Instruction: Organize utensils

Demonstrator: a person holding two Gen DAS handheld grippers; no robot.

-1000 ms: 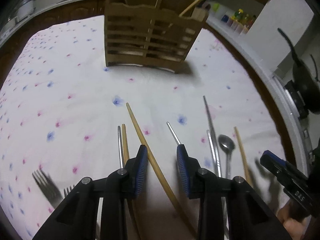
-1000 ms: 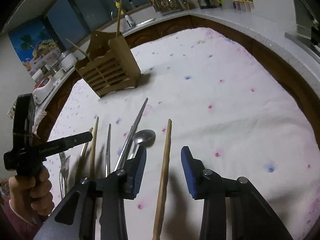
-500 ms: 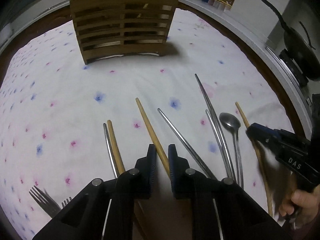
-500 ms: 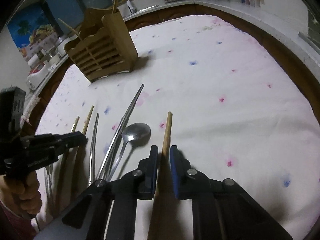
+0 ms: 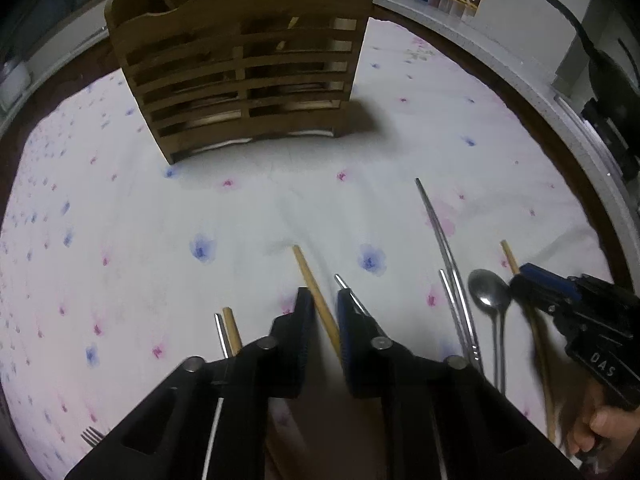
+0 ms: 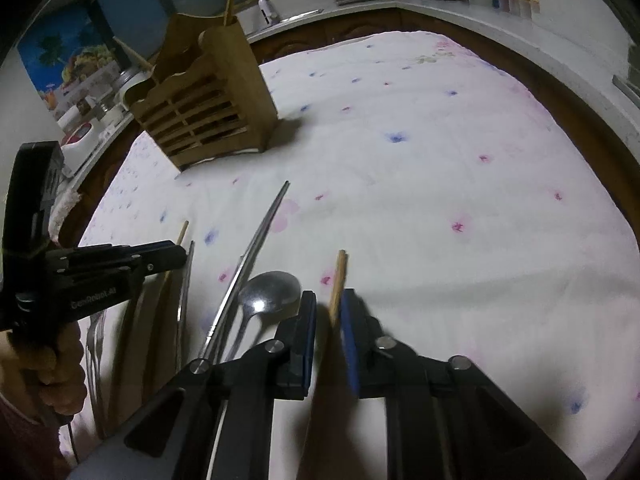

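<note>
- Left gripper (image 5: 323,306): jaws nearly closed on one wooden chopstick (image 5: 312,280), whose tip sticks out ahead over the cloth (image 5: 280,208).
- Right gripper (image 6: 327,309): jaws likewise pinched on a second wooden stick (image 6: 339,276), tip pointing forward.
- Left on the cloth: one spoon (image 5: 489,298), two long metal chopsticks (image 5: 448,256) just left of it, one metal chopstick (image 5: 352,292) beside the left gripper's right finger, and a metal-and-wood pair (image 5: 226,330) by its left finger.
- One fork (image 5: 92,436) shows at the near left edge; whether there are more I cannot tell.
- One slatted wooden holder (image 5: 244,80) stands upright far ahead, with sticks already in it.
- Bare cloth lies between the utensils and the holder; the table's dark rim (image 6: 560,84) curves round to the right.
</note>
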